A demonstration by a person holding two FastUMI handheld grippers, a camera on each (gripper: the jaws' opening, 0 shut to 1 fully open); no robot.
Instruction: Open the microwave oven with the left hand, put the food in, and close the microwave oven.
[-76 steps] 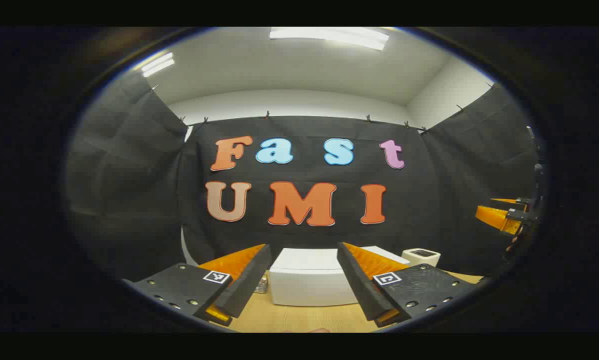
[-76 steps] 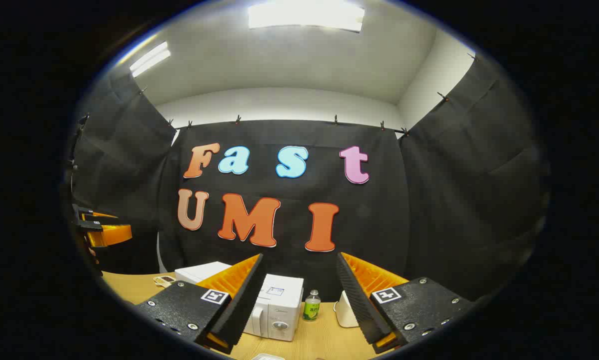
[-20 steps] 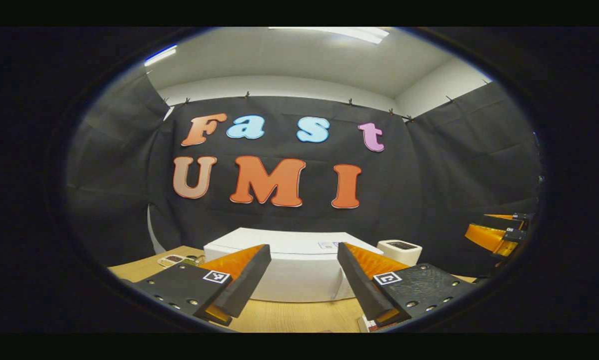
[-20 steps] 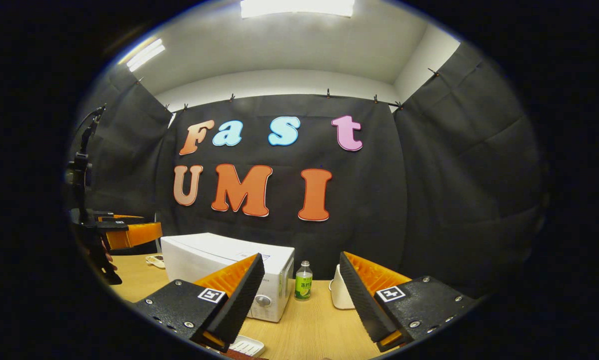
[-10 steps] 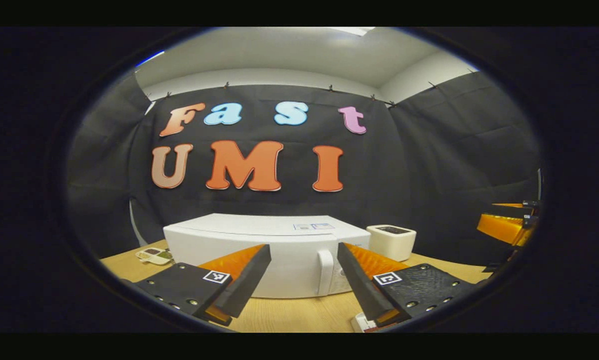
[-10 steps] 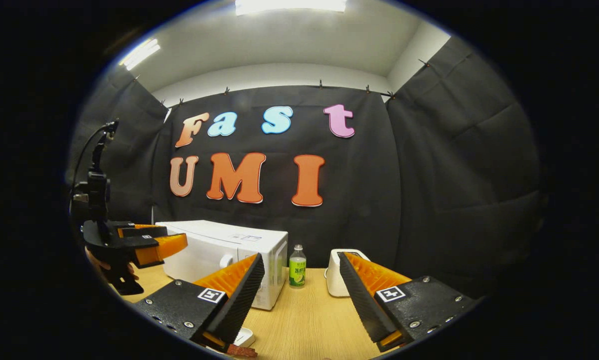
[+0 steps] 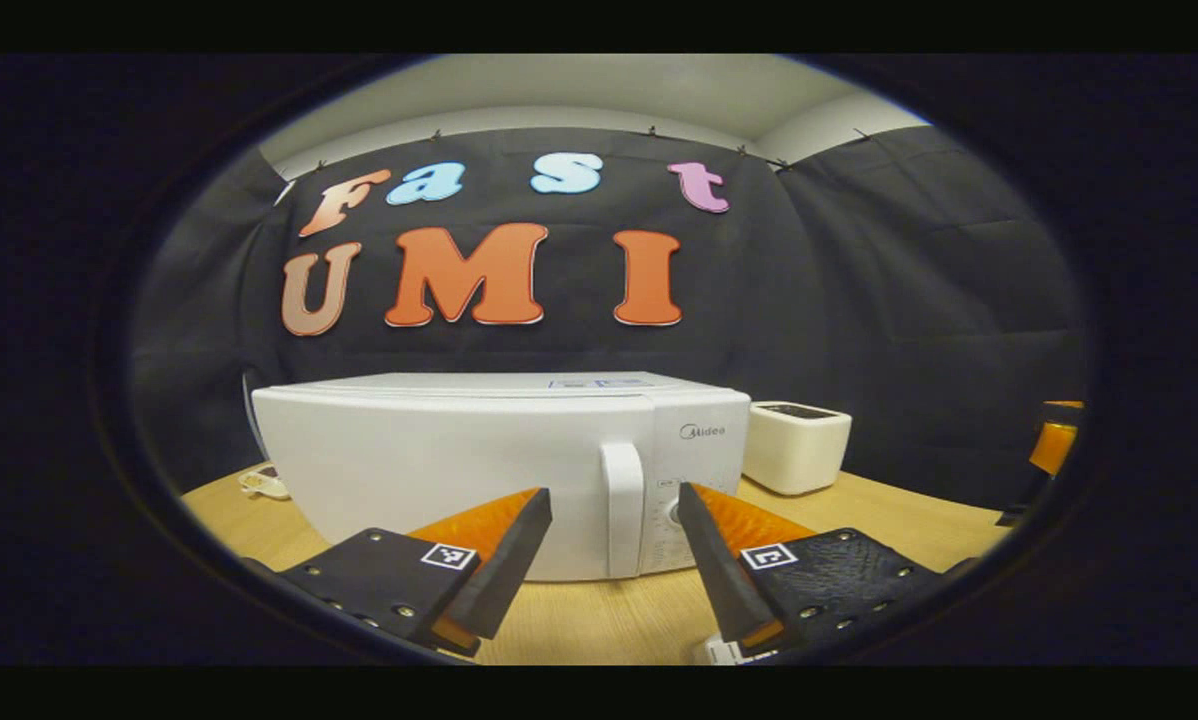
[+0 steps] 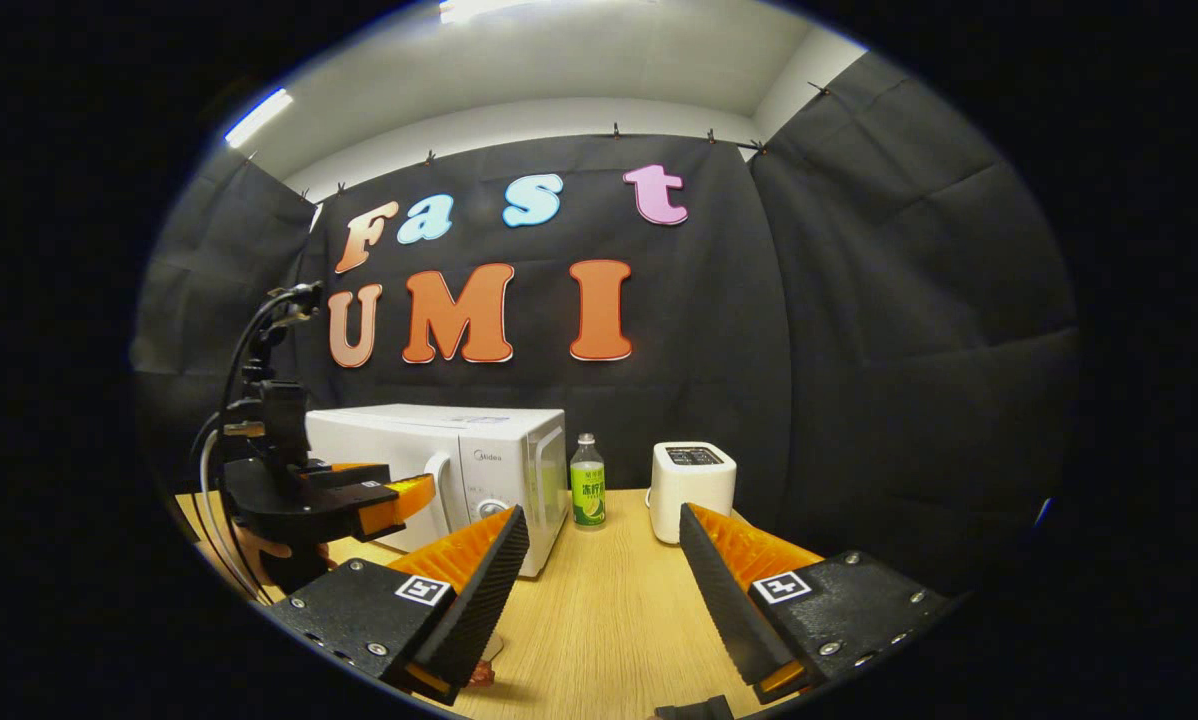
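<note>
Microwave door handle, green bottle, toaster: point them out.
microwave door handle (image 7: pixel 623 510), left gripper view, middle of the upright bar.
green bottle (image 8: pixel 587 496), right gripper view, its label.
toaster (image 8: pixel 692 492), right gripper view, front wall.

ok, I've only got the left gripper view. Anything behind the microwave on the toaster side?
Observer: Yes, a green-labelled bottle stands between the microwave oven and the toaster.
Operator: Right gripper?
Observer: The right gripper is open, with nothing between its fingers.
Operator: Anything under it?
Observer: Something small and reddish lies on the table below one of its fingers. I can't tell what it is.
</note>
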